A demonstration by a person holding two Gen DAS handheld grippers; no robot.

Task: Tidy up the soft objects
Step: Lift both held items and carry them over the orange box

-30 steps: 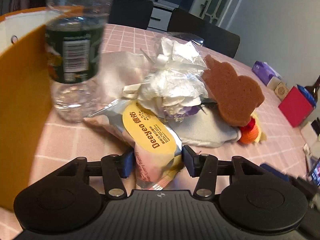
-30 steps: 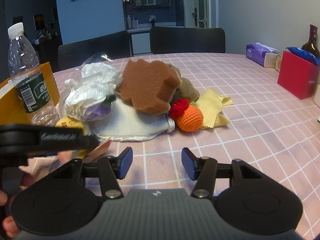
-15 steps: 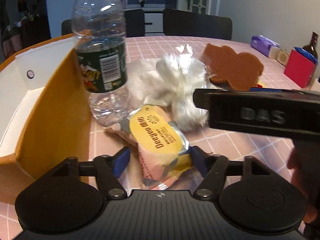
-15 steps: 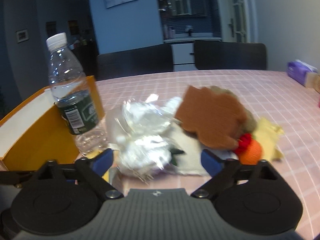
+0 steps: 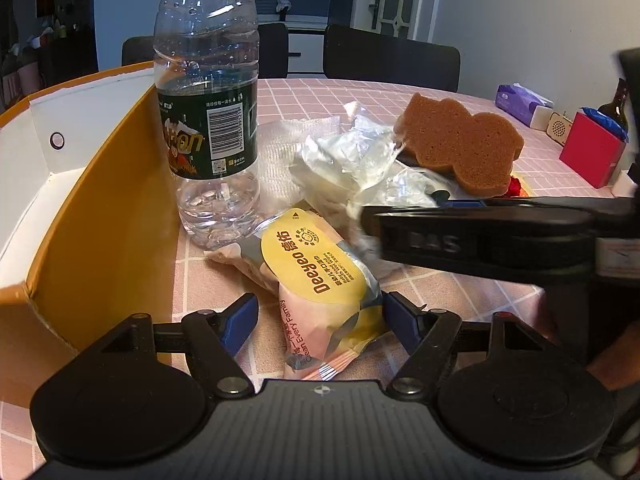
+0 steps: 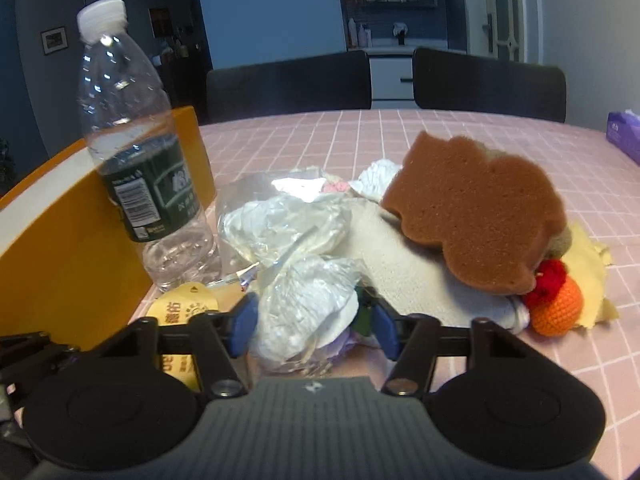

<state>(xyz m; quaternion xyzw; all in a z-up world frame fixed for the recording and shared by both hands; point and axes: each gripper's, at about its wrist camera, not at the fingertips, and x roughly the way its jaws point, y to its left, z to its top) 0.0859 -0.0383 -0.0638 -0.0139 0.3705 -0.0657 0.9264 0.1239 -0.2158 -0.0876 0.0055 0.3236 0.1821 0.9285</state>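
Observation:
My left gripper (image 5: 320, 316) is open around a pink and yellow Deeyeo wipes packet (image 5: 320, 276) that lies on the pink checked table; the pads stand a little off its sides. My right gripper (image 6: 310, 326) is open around a crumpled clear plastic bag (image 6: 304, 304) with white stuffing. Behind it lie a brown sponge (image 6: 476, 216), a beige cloth (image 6: 404, 272), a yellow cloth (image 6: 584, 252) and an orange and red crocheted ball (image 6: 556, 308). The right gripper's body (image 5: 480, 240) crosses the left wrist view.
A clear water bottle (image 5: 206, 120) stands beside an orange box with a white inside (image 5: 100, 208) at the left. A red box (image 5: 592, 152), a purple tissue pack (image 5: 520, 100) and a dark bottle (image 5: 618, 100) stand at the far right. Dark chairs (image 6: 488, 84) line the far edge.
My right gripper has moved left and forward from bare table to the plastic bag, which now sits between its fingers. My left gripper has opened wider around the wipes packet and swung left.

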